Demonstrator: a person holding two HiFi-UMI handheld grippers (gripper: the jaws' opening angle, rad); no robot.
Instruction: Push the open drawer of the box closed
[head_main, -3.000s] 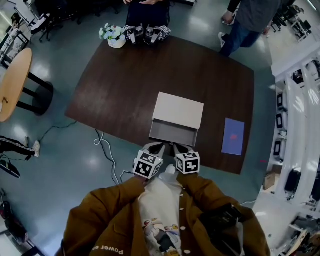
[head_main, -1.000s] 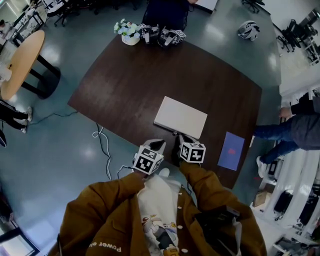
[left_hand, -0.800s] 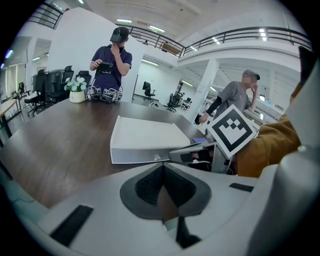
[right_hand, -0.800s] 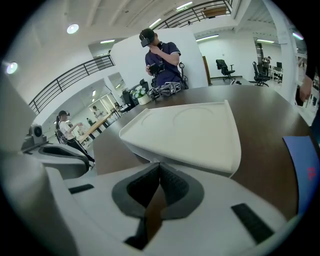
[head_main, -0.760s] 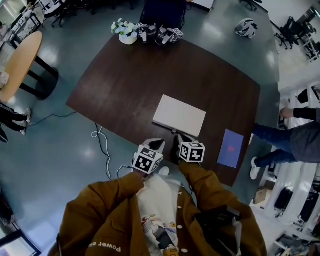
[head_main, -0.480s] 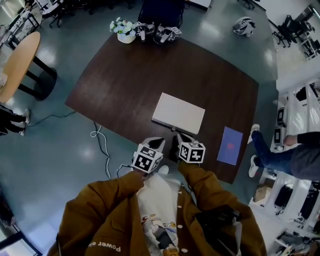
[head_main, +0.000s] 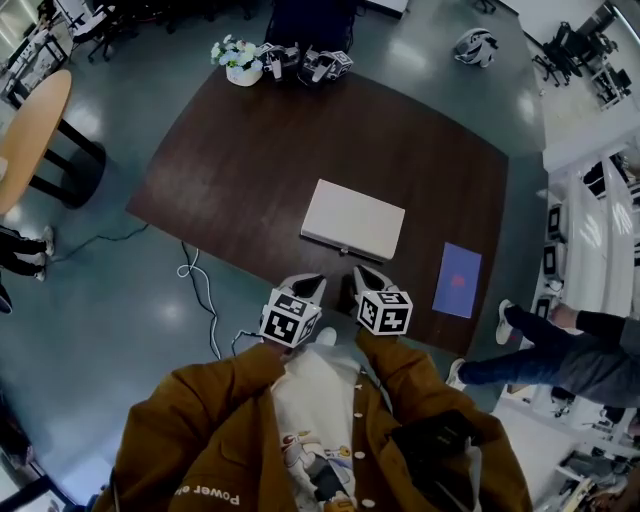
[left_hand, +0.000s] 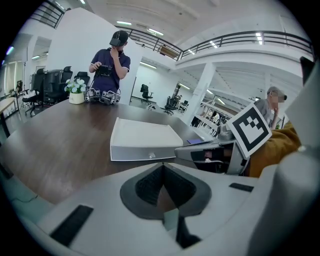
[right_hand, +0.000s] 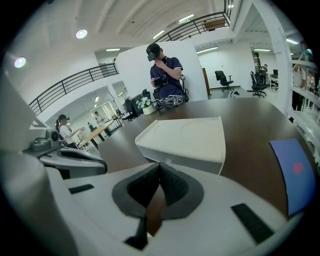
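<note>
The flat white box (head_main: 353, 220) lies on the dark wooden table (head_main: 250, 150); its drawer front (left_hand: 150, 155) with a small knob sits flush with the box. My left gripper (head_main: 305, 287) hovers at the table's near edge, a short way back from the box, its jaws shut and empty. My right gripper (head_main: 367, 279) is beside it, just short of the drawer front (right_hand: 185, 162), also shut with nothing held. In the left gripper view the box (left_hand: 142, 137) is ahead and the right gripper (left_hand: 220, 150) shows at the right.
A blue sheet (head_main: 458, 281) lies on the table right of the box. At the far edge stand a flower pot (head_main: 231, 60) and spare grippers (head_main: 310, 62). A person (left_hand: 107, 62) stands beyond the far edge. Cables (head_main: 200, 290) trail on the floor at left; another person (head_main: 560, 350) walks at right.
Three seconds ago the drawer stood pulled out toward me; it is now flush with the box. Over the last second both grippers have drawn slightly back from the box front.
</note>
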